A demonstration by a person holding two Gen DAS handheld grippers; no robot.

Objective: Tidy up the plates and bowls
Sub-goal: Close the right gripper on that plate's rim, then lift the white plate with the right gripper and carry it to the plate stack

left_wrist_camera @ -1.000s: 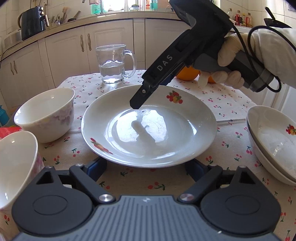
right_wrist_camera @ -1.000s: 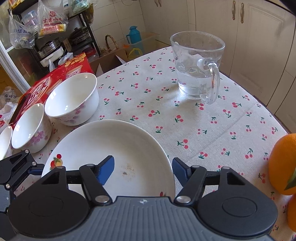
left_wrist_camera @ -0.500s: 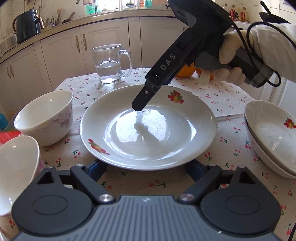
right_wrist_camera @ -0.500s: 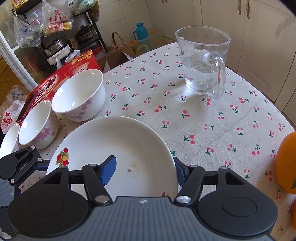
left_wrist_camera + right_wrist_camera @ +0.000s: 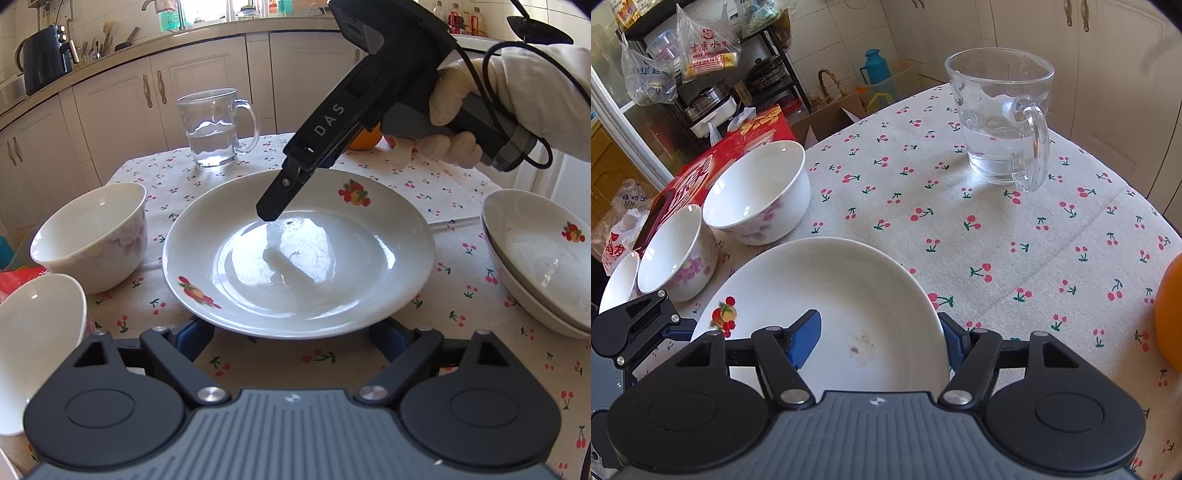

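A white plate (image 5: 295, 277) with fruit decals lies in the middle of the cherry-print tablecloth. My left gripper (image 5: 291, 336) stands open at its near edge, the blue fingertips hidden under the rim. My right gripper (image 5: 879, 339) straddles the plate (image 5: 849, 288) at the opposite rim. One blue pad (image 5: 805, 339) hangs over the inside and the other finger is outside; its jaws are opening and no pad presses the rim. From the left wrist, that inner finger (image 5: 280, 192) slants down over the plate's centre. Two white bowls (image 5: 92, 236) (image 5: 37, 332) stand to the left.
Two stacked deep plates (image 5: 543, 258) sit at the right. A glass mug (image 5: 214, 129) with water stands at the far side, an orange (image 5: 364, 140) behind the gloved hand. A red box (image 5: 738, 147) lies beyond the three bowls (image 5: 757, 192). The table edge curves behind the mug.
The right gripper's jaws narrowed a little around the plate's rim, then widened again. The plate and the left gripper stayed in place.
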